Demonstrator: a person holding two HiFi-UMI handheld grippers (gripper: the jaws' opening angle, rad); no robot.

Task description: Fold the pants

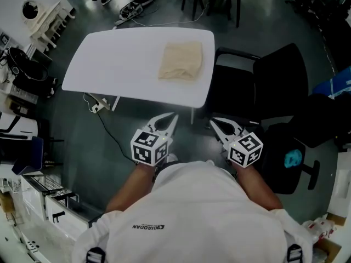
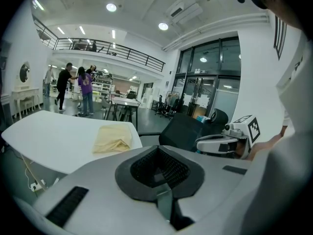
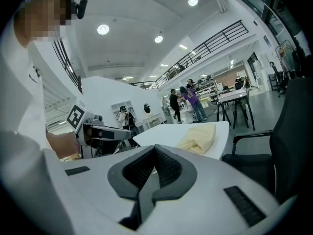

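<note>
Closest in, the person's white shirt (image 1: pixel 192 212) fills the bottom of the head view. Just ahead of it the left gripper (image 1: pixel 171 117) is held out over the dark floor (image 1: pixel 82 147), jaws pressed together with nothing between them; its own view bears that out, the ribbed pads meeting face to face. The right gripper (image 1: pixel 214 123) sits alongside, a little apart from the left, jaws likewise closed on nothing. Both point toward the table and tip slightly downward; both stop short of its near edge and touch nothing.

Just beyond them comes the white table (image 1: pixel 120 64), rounded at the corners; a cable (image 1: pixel 109 133) trails over the floor below its near side. And there on the tabletop are the pants (image 1: pixel 181 60), cream-coloured, lying as a compact folded bundle on the right-hand part of the top, close to the right edge and well apart from both grippers; the rest of the top around them is bare white.

Right of the table stands a black office chair (image 1: pixel 274 75), drawn up close against the table's side. Farther off, in the gripper views, people (image 2: pixel 80 89) stand on the open floor beside other tables; above them a railed balcony (image 2: pixel 107 50) runs along the wall.
</note>
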